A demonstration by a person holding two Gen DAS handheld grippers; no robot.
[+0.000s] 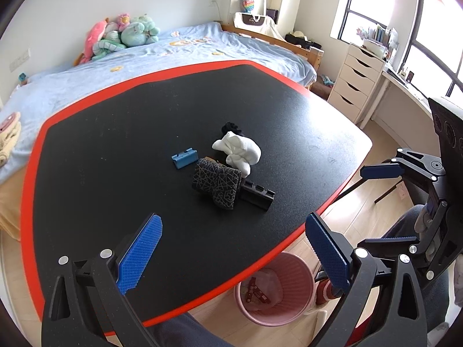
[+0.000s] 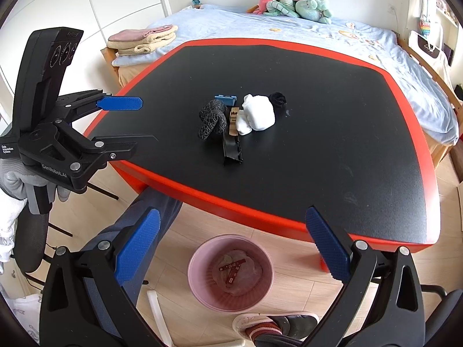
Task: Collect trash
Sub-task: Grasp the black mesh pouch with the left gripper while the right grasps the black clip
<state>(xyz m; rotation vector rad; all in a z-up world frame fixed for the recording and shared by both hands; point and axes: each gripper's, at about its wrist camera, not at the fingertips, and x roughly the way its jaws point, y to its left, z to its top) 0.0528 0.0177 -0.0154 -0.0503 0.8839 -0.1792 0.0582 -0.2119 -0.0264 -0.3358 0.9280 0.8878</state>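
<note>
A pink trash bin [image 2: 230, 271] stands on the floor under the table's near edge, with red wrappers inside; it also shows in the left wrist view [image 1: 275, 287]. On the black table [image 1: 115, 159] lies a small pile: a white sock [image 1: 238, 151], a patterned dark sock [image 1: 215, 183], a black item [image 1: 231, 128], a blue plastic piece [image 1: 184, 158], a black plastic piece [image 1: 257, 195] and a brown wrapper [image 2: 233, 121]. My left gripper [image 1: 234, 254] is open and empty above the table's near edge. My right gripper [image 2: 231, 248] is open and empty above the bin.
A bed [image 1: 173, 55] with plush toys [image 1: 121, 33] lies beyond the table. White drawers [image 1: 357, 81] stand at the right. Folded towels [image 2: 144, 39] sit on the bed corner. The person's legs and slippered foot [image 2: 275, 325] are by the bin.
</note>
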